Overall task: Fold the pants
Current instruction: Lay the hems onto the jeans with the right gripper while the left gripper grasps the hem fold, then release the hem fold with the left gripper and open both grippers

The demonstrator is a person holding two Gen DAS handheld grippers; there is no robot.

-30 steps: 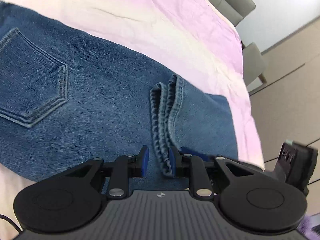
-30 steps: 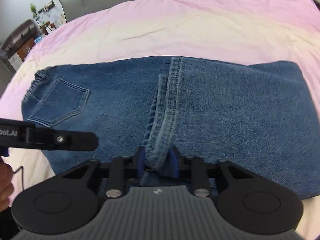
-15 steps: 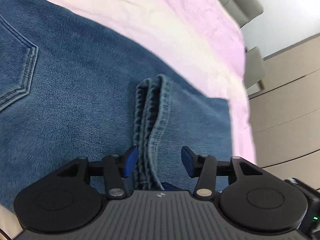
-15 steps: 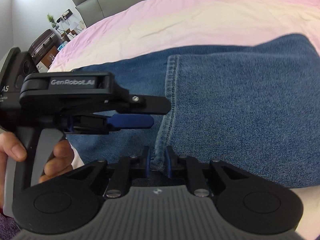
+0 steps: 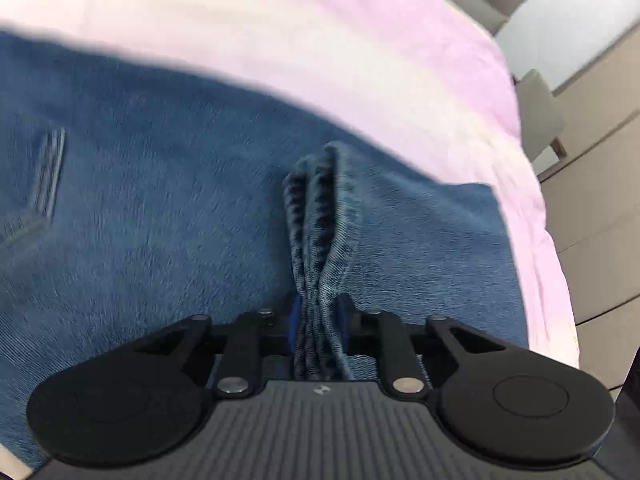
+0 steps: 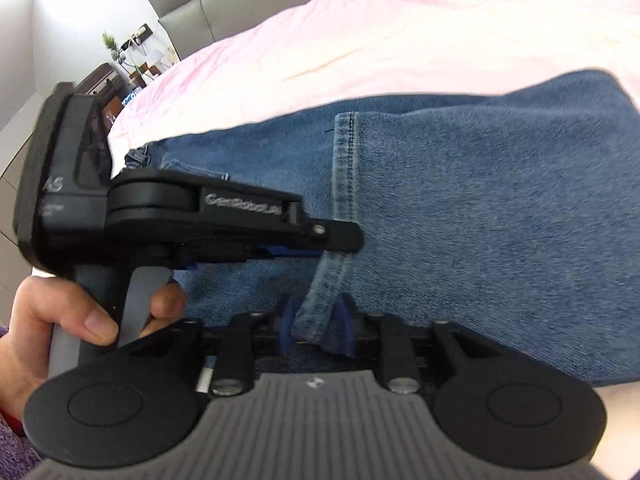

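On pink bed (image 5: 360, 40), jeans hem (image 5: 316, 240) pinched by left gripper (image 5: 318, 320), right gripper (image 6: 316, 326)

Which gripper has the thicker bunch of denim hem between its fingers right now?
The left gripper: several stacked hem layers are pinched there. The right gripper holds a thinner hem corner.

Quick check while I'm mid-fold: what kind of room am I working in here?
Most likely a bedroom. The jeans lie on a bed with a pink sheet and a grey padded headboard; a dark wooden cabinet with a small plant stands beside it.
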